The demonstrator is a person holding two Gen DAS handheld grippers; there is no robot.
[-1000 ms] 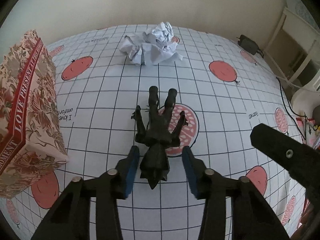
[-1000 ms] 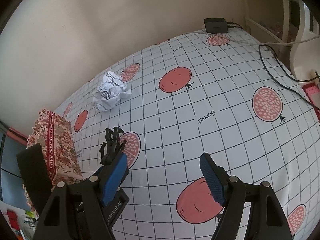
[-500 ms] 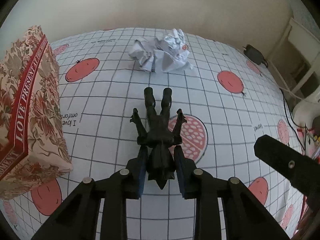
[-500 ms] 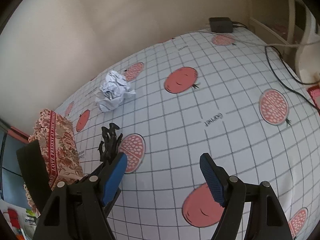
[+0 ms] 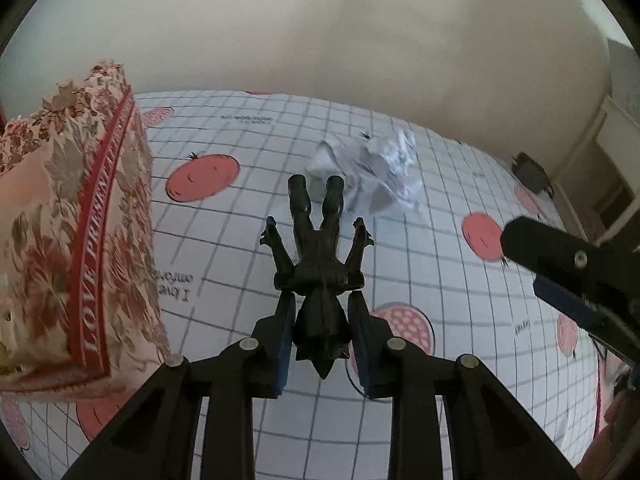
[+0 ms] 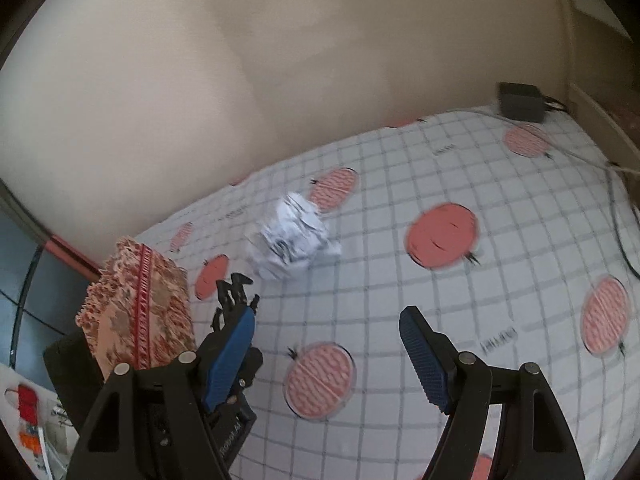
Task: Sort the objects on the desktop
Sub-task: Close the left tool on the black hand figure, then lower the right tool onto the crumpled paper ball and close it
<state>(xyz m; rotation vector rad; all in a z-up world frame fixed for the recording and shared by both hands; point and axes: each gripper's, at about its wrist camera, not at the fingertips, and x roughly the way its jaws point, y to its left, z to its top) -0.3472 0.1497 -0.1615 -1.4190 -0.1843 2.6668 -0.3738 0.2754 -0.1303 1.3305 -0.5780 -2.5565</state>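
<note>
Gripping a black toy figure (image 5: pixel 320 276) head-first in the left tongs (image 5: pixel 322 334), blue pads pressed on both sides of its head, legs pointing toward the top of the frame. Looks lifted clear of the desk (image 5: pixel 248 240), though hard to confirm. Right tongs (image 6: pixel 328 356) spread apart with nothing between them, low in the right wrist view. Crumpled paper ball (image 5: pixel 372 178) lying loose on the checked cloth, upper centre, just beyond the toy's feet. Flowery box (image 5: pixel 68 240) standing at left of the frame. Judged step: carrying the toy to its place. Next: picking a drop spot, probably at the box, lowering gently, then fetching the paper.
</note>
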